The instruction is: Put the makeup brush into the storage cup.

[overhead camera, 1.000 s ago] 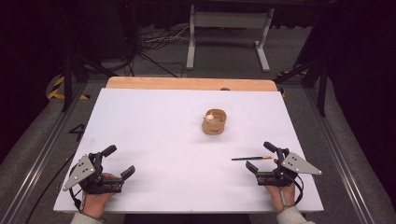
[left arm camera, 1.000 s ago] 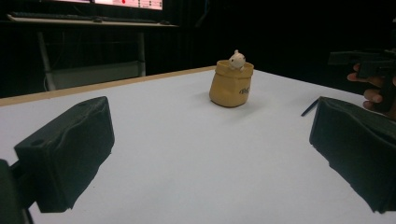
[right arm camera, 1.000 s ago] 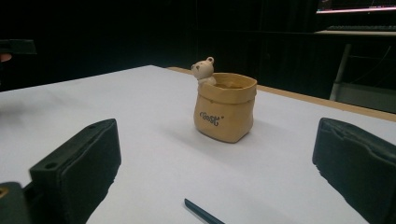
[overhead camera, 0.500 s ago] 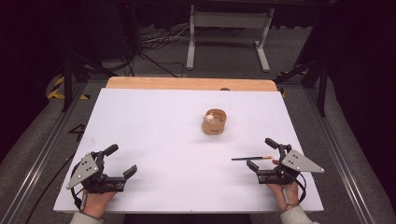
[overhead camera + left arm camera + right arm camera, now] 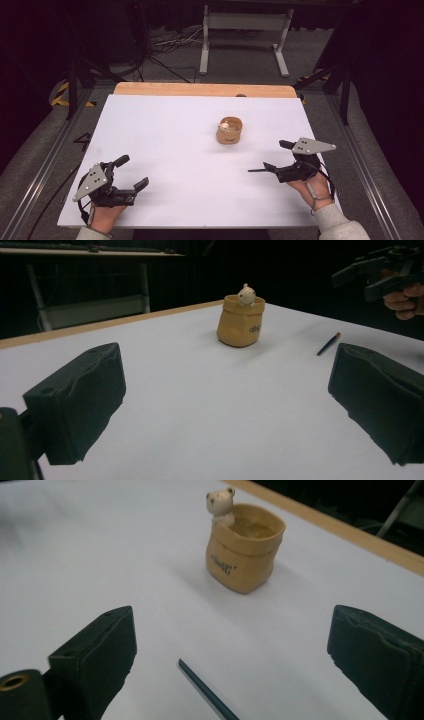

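A tan sack-shaped pot (image 5: 230,131) with a small white bear at its rim stands right of the table's middle; it also shows as pot (image 5: 241,320) and pot (image 5: 244,547). A thin dark pencil (image 5: 256,170) lies on the white tabletop, its tip pointing left; I see it as pencil (image 5: 328,343) and pencil (image 5: 207,693). My right gripper (image 5: 278,157) hovers open right over the pencil's right end, nothing between its jaws. My left gripper (image 5: 131,172) rests open near the front left corner, far from both objects.
The white tabletop (image 5: 165,135) has a wooden strip (image 5: 200,89) along its far edge. Behind the table stands a grey metal stand (image 5: 245,30) among floor cables. Metal rails run along both table sides.
My right gripper has lifted and shifted slightly right and away from me, above the pencil's end. The left gripper has barely moved.
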